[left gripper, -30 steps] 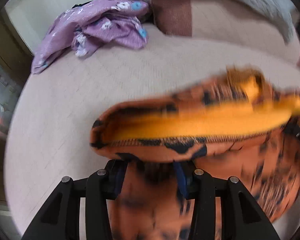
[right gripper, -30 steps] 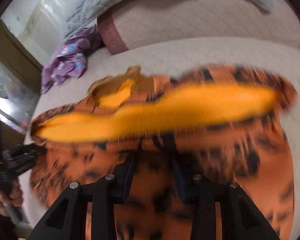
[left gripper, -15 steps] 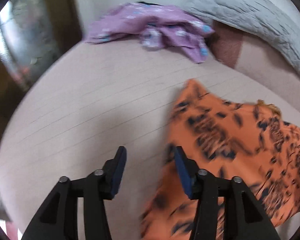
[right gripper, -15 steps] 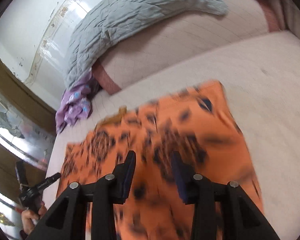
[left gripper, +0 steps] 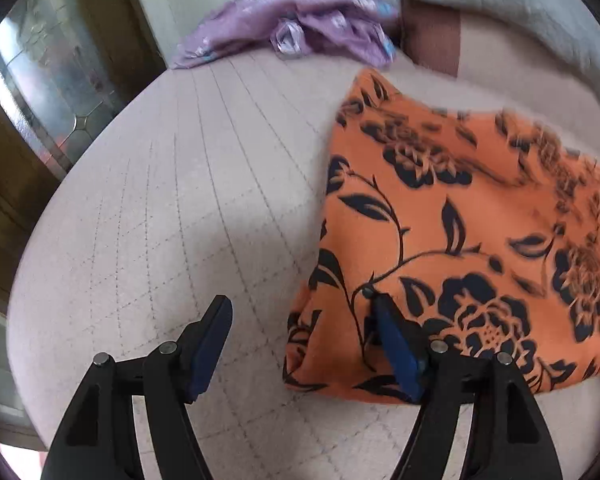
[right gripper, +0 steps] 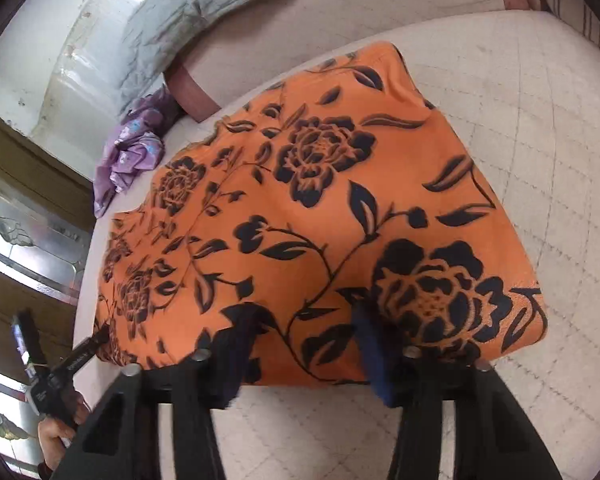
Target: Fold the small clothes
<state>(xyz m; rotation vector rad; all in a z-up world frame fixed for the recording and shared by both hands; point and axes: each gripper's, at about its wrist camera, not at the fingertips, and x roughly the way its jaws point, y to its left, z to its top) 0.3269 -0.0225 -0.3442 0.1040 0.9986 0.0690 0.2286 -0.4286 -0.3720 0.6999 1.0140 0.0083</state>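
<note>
Left gripper [left gripper: 302, 312]: I see it spread wide, empty, at the orange cloth's near left corner.
Orange cloth [right gripper: 320, 208]: flat on the bed [left gripper: 172, 200], near its front edge.
Right gripper [right gripper: 300, 330]: spread, empty, over the cloth's near edge.
Purple garment [left gripper: 300, 32]: crumpled, far left corner.

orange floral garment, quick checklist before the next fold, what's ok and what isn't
1. orange floral garment lying flat on the bed: ok.
2. left tool open and empty: ok.
3. right tool open over the near edge, gripping nothing: ok.
4. Edges lined up: cannot tell, the far side is blurred.
5. purple garment apart from the fold area: ok.
</note>
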